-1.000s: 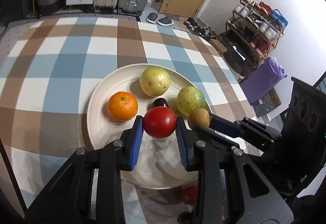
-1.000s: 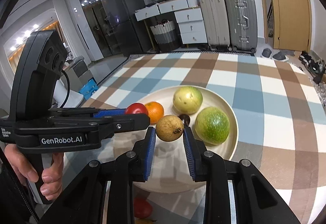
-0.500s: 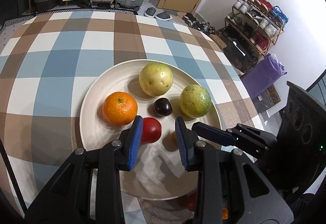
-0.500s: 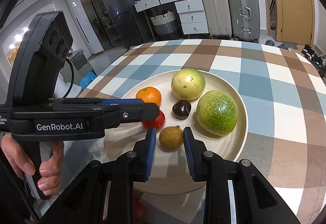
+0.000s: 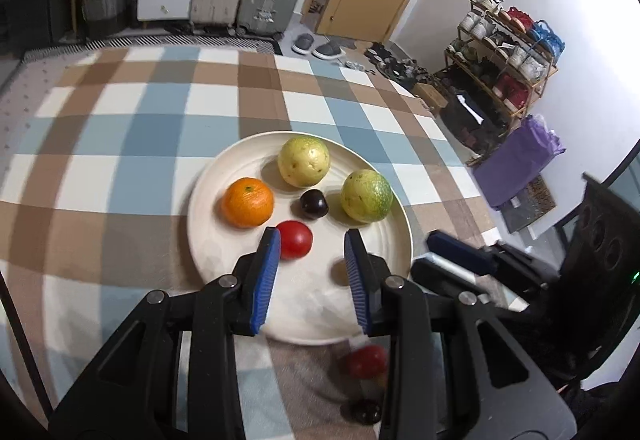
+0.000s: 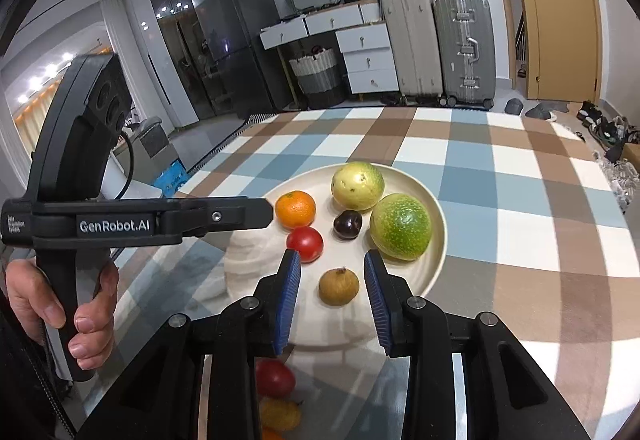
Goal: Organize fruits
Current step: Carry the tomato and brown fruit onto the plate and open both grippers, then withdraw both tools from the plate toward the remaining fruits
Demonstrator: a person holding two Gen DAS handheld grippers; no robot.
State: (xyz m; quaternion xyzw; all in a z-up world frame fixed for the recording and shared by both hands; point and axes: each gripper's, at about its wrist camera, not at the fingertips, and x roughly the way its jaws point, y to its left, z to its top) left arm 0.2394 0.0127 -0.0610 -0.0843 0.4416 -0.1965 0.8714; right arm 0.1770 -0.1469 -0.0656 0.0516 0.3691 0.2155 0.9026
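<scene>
A cream plate (image 5: 224, 176) (image 6: 434, 200) on the checked cloth holds an orange (image 5: 248, 202), a yellow fruit (image 5: 304, 161), a green fruit (image 5: 366, 196), a dark plum (image 5: 315, 203) and a red tomato (image 5: 294, 239). My left gripper (image 5: 312, 274) hovers over the plate's near part, open with nothing between its pads; the tomato lies just beyond its left fingertip. The small brown fruit (image 6: 339, 286) rests on the plate between the pads of my right gripper (image 6: 332, 292), whose jaws are opening and do not touch it.
Off the plate, near the table's front edge, lie another red tomato (image 6: 274, 378) (image 5: 366, 360) and a yellow fruit (image 6: 280, 414). A hand (image 6: 80, 320) holds the left gripper's handle. Suitcases (image 6: 460, 44) and a shoe rack (image 5: 504, 52) stand far behind.
Both grippers lowered their fruits onto the plate, then drew back. The tomato has left the left gripper's pads. The right pads have parted from the brown fruit.
</scene>
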